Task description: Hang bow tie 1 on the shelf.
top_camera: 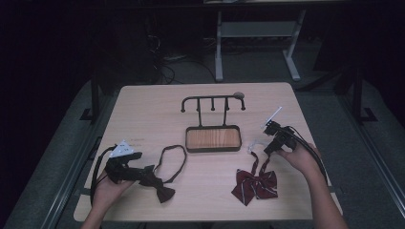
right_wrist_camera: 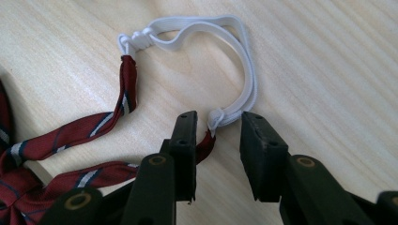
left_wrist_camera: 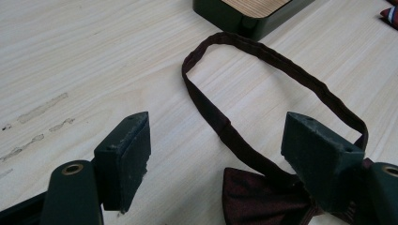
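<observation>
Nearest the person, the left gripper [top_camera: 128, 168] rests low on the pale wooden bench [top_camera: 143, 109], jaws spread wide. The dark maroon satin bow tie [top_camera: 160, 186] lies at their tips, its knot just inside the right-hand jaw in the left gripper view and not pinched. Its dark fabric neck loop [left_wrist_camera: 263, 51] lies flat, curving toward the stand.

To the right, the red striped bow tie [top_camera: 255, 185] lies flat near the bench's front edge. The right gripper [right_wrist_camera: 217, 140] reaches down past it, jaws partly closed and straddling the knot where the red strap meets the white elastic neck band [right_wrist_camera: 244, 61]. A gap shows on each side; nothing is clamped yet.

Judgement: the step in hand is taking hold of the elastic band. To do it well, close squarely on the knot rather than the thin elastic, which could slip out. Lift only once the grip is firm, and keep the band open for hanging.

Farther back stands the black metal hook rack with wood-inlaid tray base [top_camera: 213, 138], its hooks bare.
</observation>
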`<state>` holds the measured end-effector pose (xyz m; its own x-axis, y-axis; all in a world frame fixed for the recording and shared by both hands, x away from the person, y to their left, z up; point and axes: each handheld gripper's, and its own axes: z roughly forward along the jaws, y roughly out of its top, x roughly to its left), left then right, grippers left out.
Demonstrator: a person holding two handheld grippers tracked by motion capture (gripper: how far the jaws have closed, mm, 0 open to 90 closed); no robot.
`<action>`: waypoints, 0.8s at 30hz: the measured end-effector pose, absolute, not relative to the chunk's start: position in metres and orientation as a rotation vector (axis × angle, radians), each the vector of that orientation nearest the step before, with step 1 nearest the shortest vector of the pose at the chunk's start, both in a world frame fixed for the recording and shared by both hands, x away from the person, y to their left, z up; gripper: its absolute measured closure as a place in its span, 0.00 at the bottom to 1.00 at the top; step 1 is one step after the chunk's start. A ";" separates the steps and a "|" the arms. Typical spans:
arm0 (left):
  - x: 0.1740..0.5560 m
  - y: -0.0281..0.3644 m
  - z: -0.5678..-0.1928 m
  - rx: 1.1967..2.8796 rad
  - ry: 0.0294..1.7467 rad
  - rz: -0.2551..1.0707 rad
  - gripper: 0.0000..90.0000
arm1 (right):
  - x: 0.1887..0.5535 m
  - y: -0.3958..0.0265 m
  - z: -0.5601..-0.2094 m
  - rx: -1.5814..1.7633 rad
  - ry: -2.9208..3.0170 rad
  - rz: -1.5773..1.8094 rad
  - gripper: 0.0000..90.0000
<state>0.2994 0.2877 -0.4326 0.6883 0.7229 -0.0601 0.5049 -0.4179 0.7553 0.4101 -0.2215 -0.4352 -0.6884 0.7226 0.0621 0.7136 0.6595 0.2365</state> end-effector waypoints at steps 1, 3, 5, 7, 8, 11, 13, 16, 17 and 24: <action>0.299 0.288 -0.433 2.108 0.938 0.352 0.27 | 0.410 -0.221 -0.435 1.224 2.826 0.376 0.75; 0.299 0.288 -0.432 2.117 0.933 0.353 0.27 | 0.410 -0.220 -0.435 1.228 2.821 0.375 0.76; 0.299 0.288 -0.432 2.116 0.934 0.352 0.27 | 0.411 -0.220 -0.435 1.234 2.820 0.373 0.76; 0.299 0.288 -0.433 2.107 0.938 0.351 0.27 | 0.411 -0.220 -0.435 1.236 2.817 0.367 0.75; 0.299 0.288 -0.433 2.107 0.938 0.351 0.27 | 0.411 -0.220 -0.435 1.236 2.817 0.367 0.75; 0.300 0.287 -0.433 2.109 0.937 0.351 0.28 | 0.410 -0.218 -0.435 1.235 2.817 0.360 0.71; 0.300 0.288 -0.433 2.111 0.936 0.351 0.27 | 0.410 -0.218 -0.435 1.247 2.812 0.358 0.70; 0.300 0.288 -0.433 2.109 0.936 0.350 0.27 | 0.411 -0.218 -0.435 1.264 2.801 0.351 0.68; 0.300 0.288 -0.433 2.109 0.937 0.350 0.27 | 0.411 -0.218 -0.436 1.276 2.792 0.340 0.67; 0.300 0.288 -0.433 2.120 0.932 0.350 0.27 | 0.412 -0.214 -0.438 1.258 2.800 0.312 0.73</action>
<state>0.2998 0.2876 -0.4331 0.6935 0.7183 -0.0557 0.5037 -0.4282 0.7503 0.4119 -0.2138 -0.4379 -0.6663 0.7450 0.0319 0.7337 0.6474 0.2062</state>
